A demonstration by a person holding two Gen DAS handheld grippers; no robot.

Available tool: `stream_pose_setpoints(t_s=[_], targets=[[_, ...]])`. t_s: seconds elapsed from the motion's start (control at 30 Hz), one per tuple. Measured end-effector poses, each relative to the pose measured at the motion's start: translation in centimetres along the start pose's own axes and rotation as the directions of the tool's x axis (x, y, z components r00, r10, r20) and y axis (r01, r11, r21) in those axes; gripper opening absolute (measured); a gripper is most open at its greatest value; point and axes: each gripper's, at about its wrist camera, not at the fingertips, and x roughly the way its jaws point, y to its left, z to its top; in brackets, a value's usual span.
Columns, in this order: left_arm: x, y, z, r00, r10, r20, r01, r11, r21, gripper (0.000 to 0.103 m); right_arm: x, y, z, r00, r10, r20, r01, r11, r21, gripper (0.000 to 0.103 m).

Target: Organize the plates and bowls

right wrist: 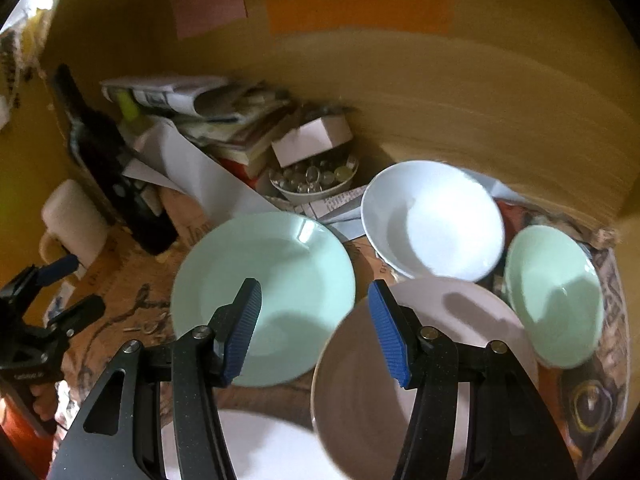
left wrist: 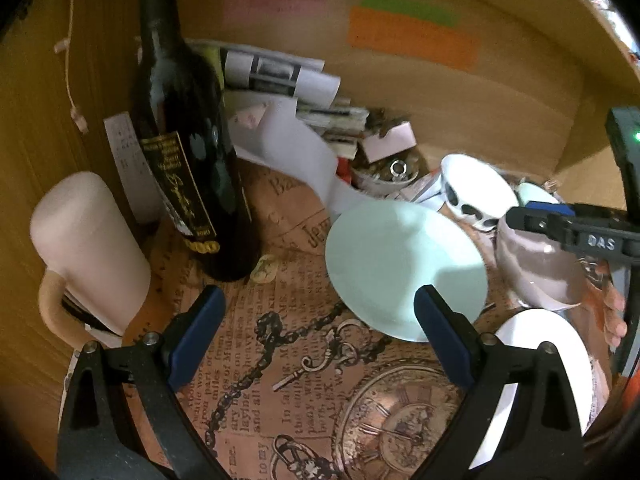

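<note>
A mint plate lies on the printed cloth. To its right are a pale pink bowl, a white bowl with black spots outside, a small mint bowl and a white plate. My left gripper stands wide open over the cloth, holding nothing, its right finger at the mint plate's near edge. My right gripper is open above the gap between mint plate and pink bowl; the bowl's left rim lies between its fingers, unpressed.
A dark wine bottle and a pink mug stand at the left. Stacked papers and books, a small box and a bowl of glass marbles crowd the back. Wooden walls close the corner.
</note>
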Motion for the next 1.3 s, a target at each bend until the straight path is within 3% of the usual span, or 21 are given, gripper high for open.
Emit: stream_pose_setpoints(t_s=[0.13,0.3,0.47,0.53,0.67,0.93,1.1,1.2,1.3], targets=[[1.4,0.2,0.0,0.999,0.008,-0.037,-0.008,1.000,-0.003,0.097,2.9,0.0,1.1,0.996,0.018,-0.092,-0.021,0.999,-0.037,0.052],[2.8,0.5,-0.1,0.997,0.012,-0.076,-0.012,1.000,-0.005,0.097,6.0,-0.2,2.0,0.972,0.059,-0.226,-0.066,0.997,-0.027,0.052],[3.5,1.0,-0.5,0.995,0.006,-0.096,-0.008,1.000,-0.020,0.097,8.0,-0.1,2.5,0.955,-0.019,-0.296,0.000,0.998,-0.066,0.052],[3.8,1.2,-0.7,0.994,-0.003,-0.105,0.000,1.000,-0.029,0.097,8.6,0.2,2.6,0.948,-0.045,-0.314,0.017,0.996,-0.090,0.052],[4.5,1.4,-0.8,0.992,-0.023,-0.125,0.019,0.999,-0.033,0.097,9.4,1.1,2.7,0.936,-0.083,-0.343,0.042,0.991,-0.124,0.064],[5.0,1.4,-0.8,0.991,-0.047,-0.125,0.044,0.999,-0.030,0.097,12.0,1.4,3.1,0.900,-0.120,-0.419,0.078,0.990,-0.116,0.067],[5.5,1.4,-0.7,0.990,-0.065,-0.127,0.062,0.998,-0.020,0.097,12.0,2.2,3.3,0.911,-0.094,-0.402,0.062,0.994,-0.093,0.067],[6.4,1.4,-0.7,0.986,-0.070,-0.155,0.067,0.997,-0.023,0.085,12.1,2.8,3.5,0.909,-0.068,-0.411,0.037,0.996,-0.084,0.059],[7.3,1.6,-1.0,0.976,-0.091,-0.200,0.086,0.996,-0.032,0.065,11.3,3.4,3.0,0.910,-0.050,-0.412,0.008,0.995,-0.103,0.045]])
